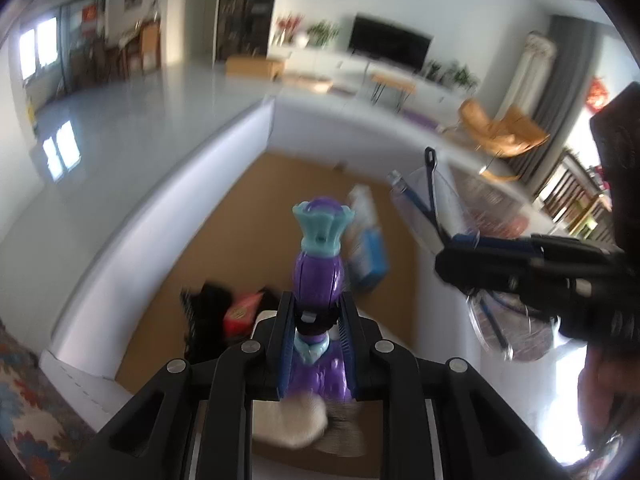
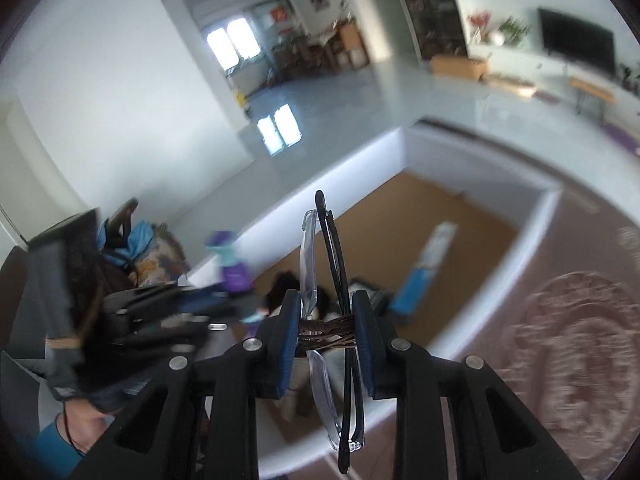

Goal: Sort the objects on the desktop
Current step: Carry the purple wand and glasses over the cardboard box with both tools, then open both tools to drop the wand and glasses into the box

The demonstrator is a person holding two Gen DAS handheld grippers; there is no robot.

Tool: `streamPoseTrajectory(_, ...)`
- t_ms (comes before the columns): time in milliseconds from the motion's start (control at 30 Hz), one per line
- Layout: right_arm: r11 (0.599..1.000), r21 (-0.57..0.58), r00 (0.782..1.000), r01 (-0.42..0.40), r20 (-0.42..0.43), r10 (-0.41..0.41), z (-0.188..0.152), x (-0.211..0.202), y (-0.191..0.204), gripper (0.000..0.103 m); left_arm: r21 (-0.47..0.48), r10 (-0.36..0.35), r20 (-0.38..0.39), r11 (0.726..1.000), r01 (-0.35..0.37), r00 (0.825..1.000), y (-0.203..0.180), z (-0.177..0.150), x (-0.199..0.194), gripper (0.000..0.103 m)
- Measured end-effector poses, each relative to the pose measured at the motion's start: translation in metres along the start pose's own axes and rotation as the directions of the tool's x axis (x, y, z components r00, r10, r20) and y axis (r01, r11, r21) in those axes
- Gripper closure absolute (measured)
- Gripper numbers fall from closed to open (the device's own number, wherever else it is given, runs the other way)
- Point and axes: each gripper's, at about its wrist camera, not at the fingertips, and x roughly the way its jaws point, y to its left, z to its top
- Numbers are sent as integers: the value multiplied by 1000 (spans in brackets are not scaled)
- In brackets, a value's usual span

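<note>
The open box sits below both grippers, with a carton lying far in it and a heap of small things near its left wall. The toy hangs over the box's middle, the glasses to its right. A patterned mat lies right of the box.

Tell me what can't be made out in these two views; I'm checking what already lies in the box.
- Black item and red item in the cardboard box, left wrist view: motion-blurred, partly behind the left gripper.
- Blue-and-white package, right wrist view: print too blurred to read.
- Pale round object, left wrist view: blurred, overlapped by the purple toy.
- Box floor under the folded glasses in the right gripper: hidden.
</note>
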Motion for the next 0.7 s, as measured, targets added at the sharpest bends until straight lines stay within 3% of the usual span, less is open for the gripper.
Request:
streamPoseTrajectory(67,1000,27,997,16,-75,-14,-6,38,3,72,-24,60,-64,998,-61,996,10,-5,20,81)
streamPoseTrajectory(133,998,57,987,30,-157,-21,-16,66,1,69,-55,57,-79,997,-61,995,16,-10,28,72)
streamPoseTrajectory(200,995,97,987,19,-163,-3,-25,75,-6,56,-86,55,-52,995,-60,997,22,-18,26,25)
streamPoseTrajectory(267,993,116,992,17,-122,-3,-31,70,-12,16,-102,119,7,988,-118,993,25,-26,18,9)
streamPoseTrajectory(333,993,115,996,38,-88,-28,-33,59,-18,8,-121,170,66,979,-161,983,25,-30,7,9)
streamPoseTrajectory(467,990,90,991,113,-88,-105,-26,39,-25,3,-195,225,99,960,-203,969,14,-32,-9,3)
streamPoseTrajectory(567,971,28,965,237,-123,-232,-21,21,-28,1,-199,360,122,922,-333,925,2,-35,-18,3)
streamPoseTrajectory(633,962,-8,956,273,-111,-272,-23,10,-30,1,-180,392,164,914,-363,905,-6,-43,-33,3)
streamPoseTrajectory(700,958,-29,955,285,-83,-286,-25,0,-30,0,-204,458,160,882,-425,874,-14,-49,-45,3)
